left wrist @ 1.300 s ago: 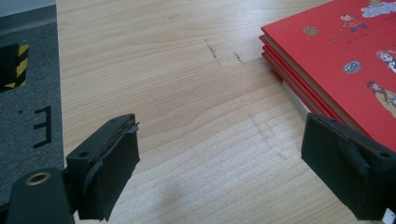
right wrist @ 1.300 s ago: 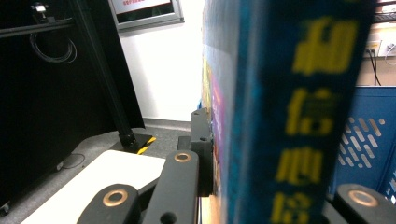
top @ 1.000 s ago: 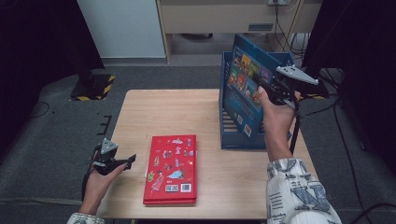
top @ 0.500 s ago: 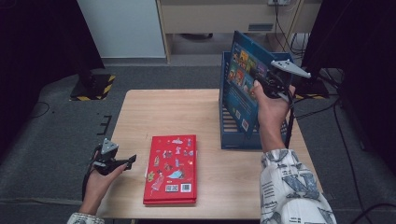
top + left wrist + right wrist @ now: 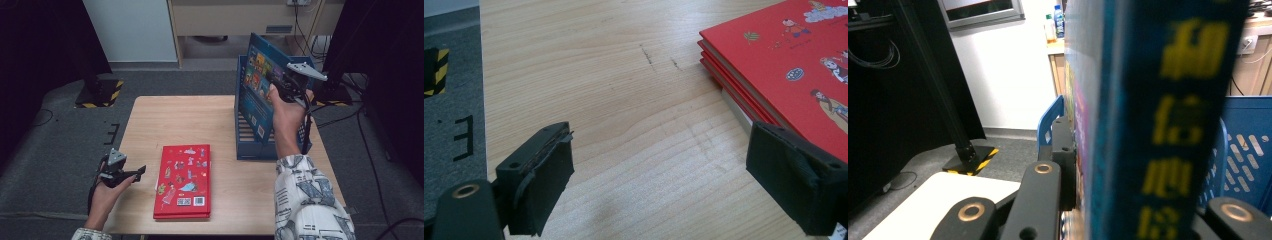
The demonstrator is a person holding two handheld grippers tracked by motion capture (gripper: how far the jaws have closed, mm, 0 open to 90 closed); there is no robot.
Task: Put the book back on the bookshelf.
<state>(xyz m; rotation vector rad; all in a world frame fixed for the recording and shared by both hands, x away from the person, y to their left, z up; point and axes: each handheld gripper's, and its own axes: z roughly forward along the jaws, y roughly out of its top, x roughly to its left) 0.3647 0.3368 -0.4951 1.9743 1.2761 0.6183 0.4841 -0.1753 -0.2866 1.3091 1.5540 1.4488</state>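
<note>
A blue picture book (image 5: pixel 258 90) stands tilted in the blue slatted rack (image 5: pixel 248 146) at the table's right, its top leaning left. My right gripper (image 5: pixel 276 84) is shut on the book's upper right edge. In the right gripper view the book's spine (image 5: pixel 1168 125) with yellow characters is close up, and one black finger (image 5: pixel 1063 150) presses its cover. My left gripper (image 5: pixel 141 170) rests at the table's front left, left of a red book stack (image 5: pixel 184 181). In the left gripper view the left gripper (image 5: pixel 669 185) stands open over bare wood, with the red stack (image 5: pixel 784 65) beside its right jaw.
The wooden table (image 5: pixel 185 120) has free room at its middle and back left. Beyond it are grey carpet, a black stand with a yellow-striped base (image 5: pixel 97 92) and a white cabinet (image 5: pixel 130 30). Cables (image 5: pixel 305 125) trail by the rack.
My right hand has shifted a little to the left with the blue book in the rack. The left hand and the red books have stayed put.
</note>
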